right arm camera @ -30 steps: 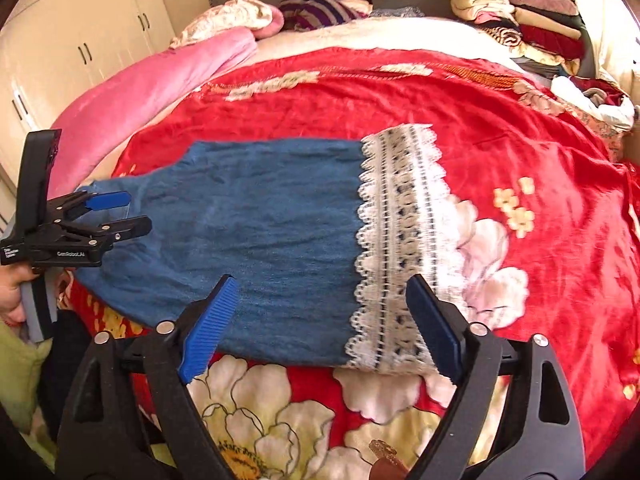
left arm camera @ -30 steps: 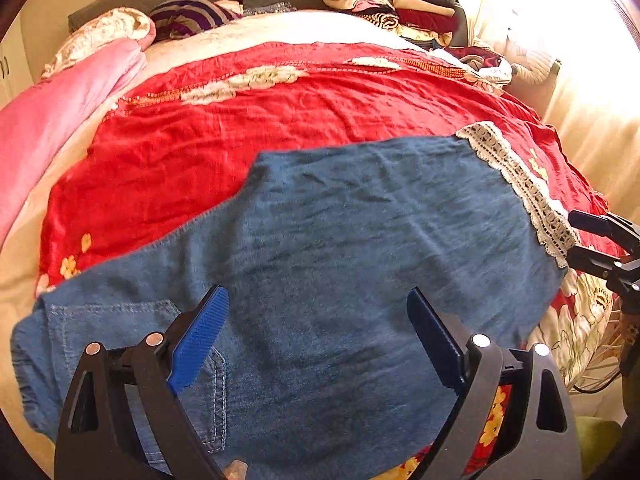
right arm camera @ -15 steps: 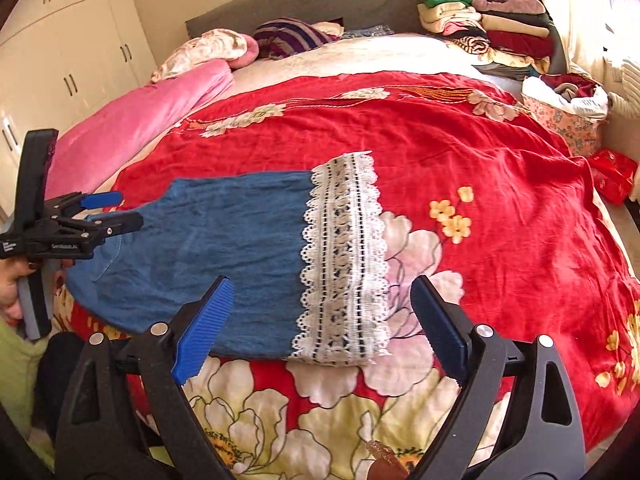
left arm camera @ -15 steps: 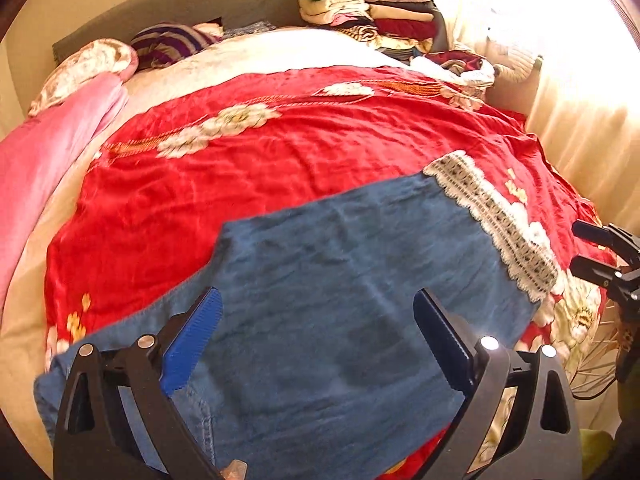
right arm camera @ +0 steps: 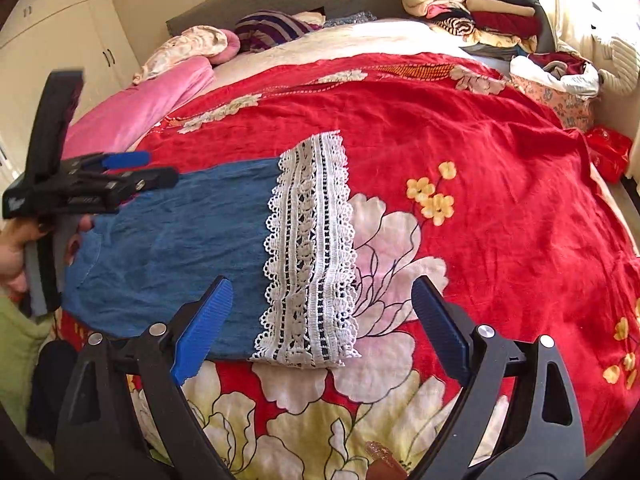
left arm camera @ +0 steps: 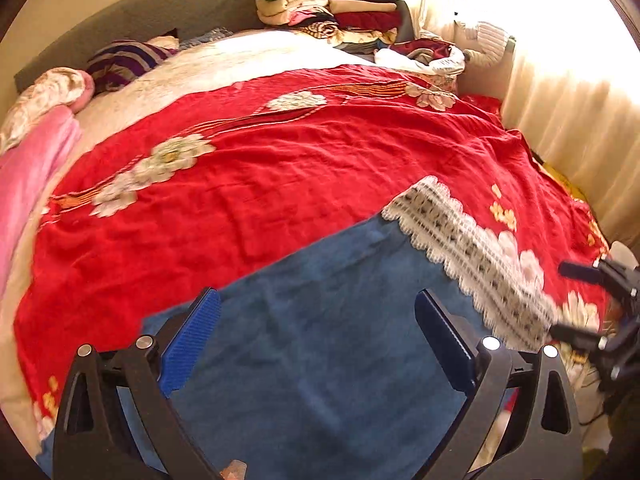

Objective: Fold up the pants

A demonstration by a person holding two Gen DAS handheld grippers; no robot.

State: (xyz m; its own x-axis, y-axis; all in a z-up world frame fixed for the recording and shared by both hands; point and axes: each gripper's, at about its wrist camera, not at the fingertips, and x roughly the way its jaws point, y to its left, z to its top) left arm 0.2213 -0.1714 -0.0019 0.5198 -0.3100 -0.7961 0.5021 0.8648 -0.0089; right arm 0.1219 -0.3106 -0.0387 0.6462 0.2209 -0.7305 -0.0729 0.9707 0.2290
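Note:
Blue denim pants (left arm camera: 320,352) with a white lace hem (left arm camera: 472,256) lie flat on the red floral bedspread (left arm camera: 280,168), folded lengthwise. In the right wrist view the pants (right arm camera: 180,240) lie left of centre with the lace hem (right arm camera: 308,256) on their right end. My left gripper (left arm camera: 316,340) is open and empty above the denim; it also shows in the right wrist view (right arm camera: 154,168) over the waist end. My right gripper (right arm camera: 320,320) is open and empty, hovering near the lace hem's near edge; it shows at the right of the left wrist view (left arm camera: 568,300).
A pink quilt (right arm camera: 136,112) runs along the bed's left side. Pillows (right arm camera: 272,28) and stacked folded clothes (right arm camera: 472,4) sit at the head. A basket of clothes (right arm camera: 560,80) stands right. Curtains (left arm camera: 572,120) hang on the right. White wardrobes (right arm camera: 52,40) stand left.
Both grippers have lifted and pulled back from the pants, staying open. The pants now sit lower and smaller in both views; the pants themselves have not moved.

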